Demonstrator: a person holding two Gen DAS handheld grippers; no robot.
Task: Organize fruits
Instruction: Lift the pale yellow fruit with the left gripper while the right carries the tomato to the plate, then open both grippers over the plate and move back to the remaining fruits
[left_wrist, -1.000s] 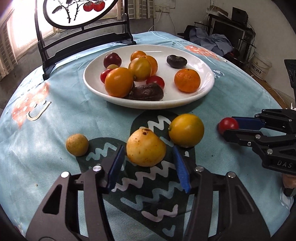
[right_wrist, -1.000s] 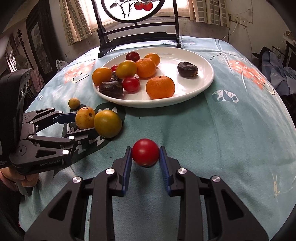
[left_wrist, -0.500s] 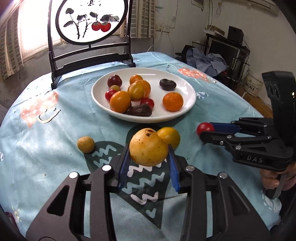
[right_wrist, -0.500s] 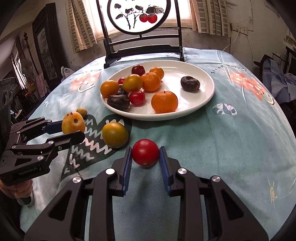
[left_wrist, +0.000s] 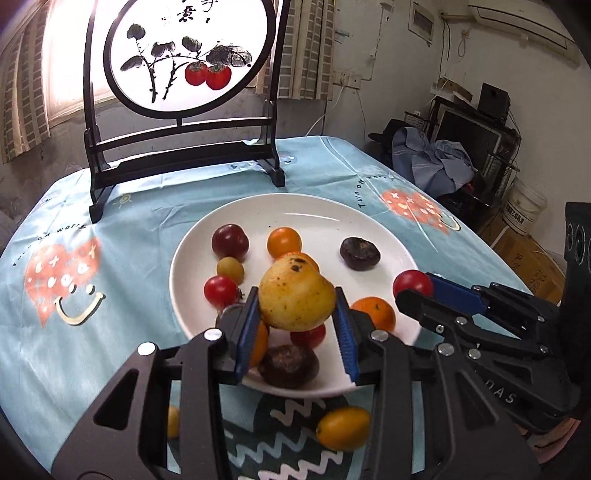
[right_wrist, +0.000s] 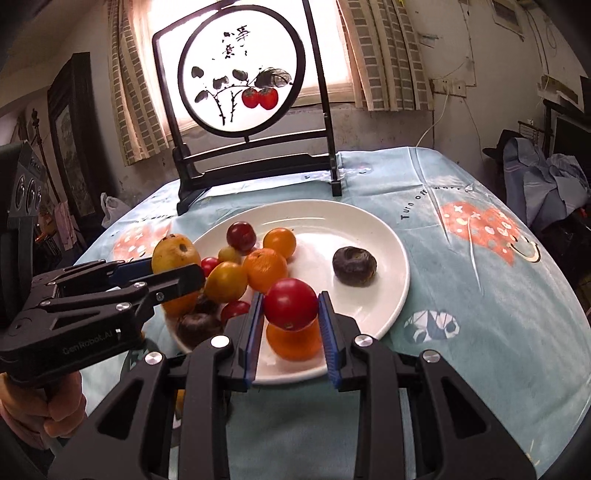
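The left gripper (left_wrist: 297, 323) is clamped on a spotted yellow fruit (left_wrist: 295, 295), held above the white plate (left_wrist: 369, 229). Beside it, the right gripper (right_wrist: 291, 325), lettered "DAS", pinches a red tomato (right_wrist: 290, 303) over the plate. Beyond both, the tablecloth (right_wrist: 461, 258) reads "Turn off worry".

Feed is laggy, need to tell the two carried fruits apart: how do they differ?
The yellow fruit in the left gripper is bigger, pale and brown-speckled; the red tomato in the right gripper is smaller, glossy and unblemished. Both are clamped and held above the white plate.
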